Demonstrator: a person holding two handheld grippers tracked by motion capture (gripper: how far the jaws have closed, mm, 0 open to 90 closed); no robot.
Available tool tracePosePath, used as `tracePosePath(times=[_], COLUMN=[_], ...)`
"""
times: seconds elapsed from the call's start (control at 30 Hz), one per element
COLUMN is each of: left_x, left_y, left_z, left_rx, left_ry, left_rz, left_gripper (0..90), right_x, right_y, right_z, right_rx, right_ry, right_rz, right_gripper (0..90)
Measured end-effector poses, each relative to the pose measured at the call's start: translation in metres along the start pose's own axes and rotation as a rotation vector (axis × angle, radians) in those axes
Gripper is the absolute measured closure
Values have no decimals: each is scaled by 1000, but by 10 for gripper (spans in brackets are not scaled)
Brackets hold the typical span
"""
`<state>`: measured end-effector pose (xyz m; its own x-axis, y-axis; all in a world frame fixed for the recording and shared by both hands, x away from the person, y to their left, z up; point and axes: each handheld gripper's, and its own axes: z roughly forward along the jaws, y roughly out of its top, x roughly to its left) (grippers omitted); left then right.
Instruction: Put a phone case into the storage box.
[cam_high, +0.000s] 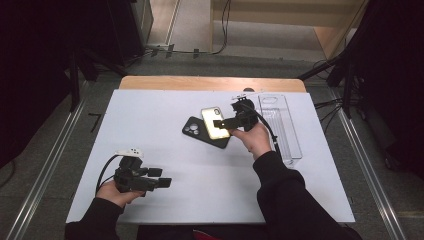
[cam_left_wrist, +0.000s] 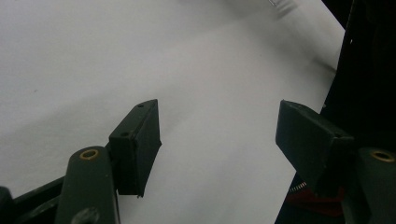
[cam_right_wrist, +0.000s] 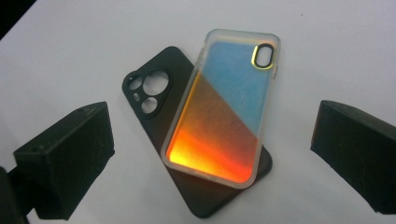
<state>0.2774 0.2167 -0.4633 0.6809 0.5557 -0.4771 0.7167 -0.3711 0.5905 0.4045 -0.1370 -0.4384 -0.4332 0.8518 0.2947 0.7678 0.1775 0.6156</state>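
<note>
A black phone case (cam_high: 192, 129) lies near the middle of the white table (cam_high: 150, 130). A translucent case (cam_high: 214, 122) with a yellow-orange sheen rests across it. In the right gripper view the translucent case (cam_right_wrist: 224, 107) glows orange and blue over the black case (cam_right_wrist: 154, 88), which shows its camera holes. My right gripper (cam_high: 223, 120) hovers just right of both cases, open wide (cam_right_wrist: 212, 126), with nothing pressed between its pads. My left gripper (cam_high: 162, 179) rests near the front left of the table, open (cam_left_wrist: 219, 123) over bare white surface.
A clear plastic tray (cam_high: 281, 127) lies along the table's right side, behind the right hand (cam_high: 256, 139). The wooden table edge (cam_high: 210, 83) runs along the back. A dark sleeve (cam_left_wrist: 364, 70) fills the right margin of the left gripper view.
</note>
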Motion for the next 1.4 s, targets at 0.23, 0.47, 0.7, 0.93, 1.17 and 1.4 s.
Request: tracePosePath(times=[0.23,0.47,0.7,0.93,1.17,1.4], left_x=[0,0,0,1,0,0], left_y=[0,0,0,0,0,0], left_z=[0,0,1,1,1,1], left_rx=[1,2,7,6,7,7], left_ry=[0,0,1,1,1,1], left_rz=[0,4,2,2,4,2], left_gripper=[305,305,305,305,305,305], right_x=[-3,-5,-3,-2,-3,-4], right_y=[7,20,26,27,25,22], right_z=[16,34,45,56,61,68], right_rx=[14,38,46,50,58,75], right_ry=[17,1,-5,-14,-22,-28], right_rz=[8,10,15,13,22,23], right_gripper=[0,0,0,0,0,0])
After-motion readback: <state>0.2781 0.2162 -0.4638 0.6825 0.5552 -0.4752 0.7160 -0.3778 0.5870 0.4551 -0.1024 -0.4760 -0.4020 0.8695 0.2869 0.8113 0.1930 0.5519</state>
